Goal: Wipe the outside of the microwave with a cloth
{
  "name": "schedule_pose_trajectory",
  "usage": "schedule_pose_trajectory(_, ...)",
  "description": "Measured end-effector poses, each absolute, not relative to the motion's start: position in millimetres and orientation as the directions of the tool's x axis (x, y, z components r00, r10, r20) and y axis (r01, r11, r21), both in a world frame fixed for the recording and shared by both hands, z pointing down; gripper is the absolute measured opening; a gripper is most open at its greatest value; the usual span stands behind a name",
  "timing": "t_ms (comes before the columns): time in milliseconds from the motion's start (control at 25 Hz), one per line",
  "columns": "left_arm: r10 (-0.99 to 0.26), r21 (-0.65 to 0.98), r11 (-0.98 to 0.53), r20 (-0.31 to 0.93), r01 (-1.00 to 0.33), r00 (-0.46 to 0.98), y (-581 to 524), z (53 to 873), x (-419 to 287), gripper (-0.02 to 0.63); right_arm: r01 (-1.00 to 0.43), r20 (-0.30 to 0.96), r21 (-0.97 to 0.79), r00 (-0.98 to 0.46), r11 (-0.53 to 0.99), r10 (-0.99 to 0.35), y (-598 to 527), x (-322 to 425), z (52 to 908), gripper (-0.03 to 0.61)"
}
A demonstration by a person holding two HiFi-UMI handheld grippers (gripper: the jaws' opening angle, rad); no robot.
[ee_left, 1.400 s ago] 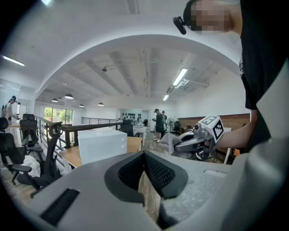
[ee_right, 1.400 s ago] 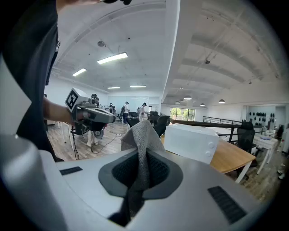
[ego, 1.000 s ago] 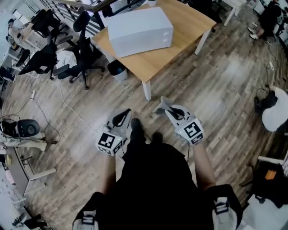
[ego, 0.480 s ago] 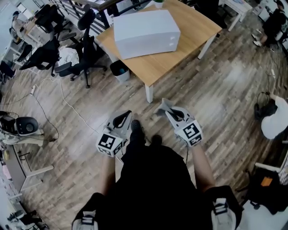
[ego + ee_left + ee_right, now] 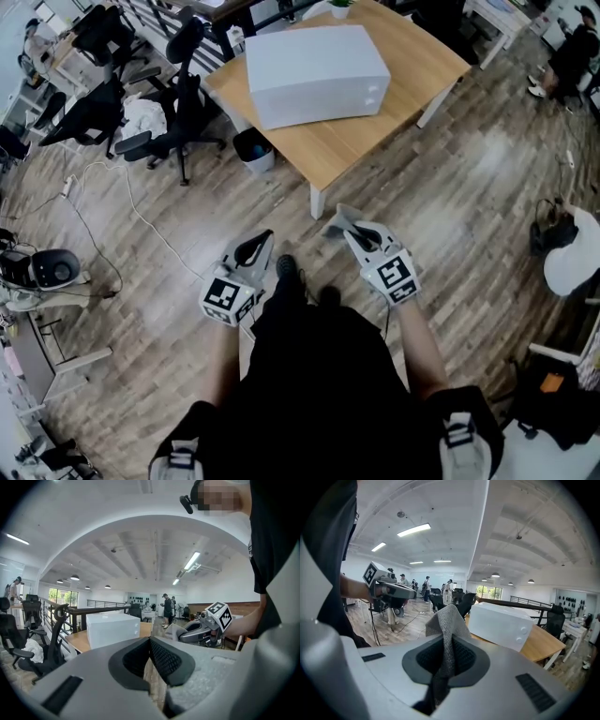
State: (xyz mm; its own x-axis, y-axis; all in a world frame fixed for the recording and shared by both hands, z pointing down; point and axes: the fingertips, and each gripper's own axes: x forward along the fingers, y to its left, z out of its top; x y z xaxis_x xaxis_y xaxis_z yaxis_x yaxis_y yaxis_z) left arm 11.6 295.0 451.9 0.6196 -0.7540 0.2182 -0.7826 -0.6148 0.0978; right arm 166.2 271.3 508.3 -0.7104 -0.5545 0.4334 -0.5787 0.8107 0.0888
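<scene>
We judge wiping not yet begun: our right gripper (image 5: 347,228) pinches the cloth (image 5: 446,620), our left gripper (image 5: 258,246) is closed on nothing, and the microwave (image 5: 317,61) stands well apart.

White microwave (image 5: 317,61) on table (image 5: 422,58); grey cloth (image 5: 446,618) (pinched).

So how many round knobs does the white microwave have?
2, both on the front of the microwave: an upper knob and a lower knob just below. Other sides are hidden.
</scene>
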Motion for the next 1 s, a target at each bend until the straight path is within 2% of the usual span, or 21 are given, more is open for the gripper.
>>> schedule_pose_trajectory(440, -0.748, 0.099, -0.626, 0.201, -0.773, 0.632, 227, 446, -47, 0.002, -0.550, 0.462, 0.188, -0.681, 0.813, -0.568, 208, 112, 507, 0.014)
schedule_pose_trajectory(1000, -0.709, 0.105, -0.675, 0.184, -0.731, 0.681, 163, 445, -88, 0.002, -0.622, 0.476, 0.162, -0.631, 0.766, -0.612, 161, 76, 511, 0.014)
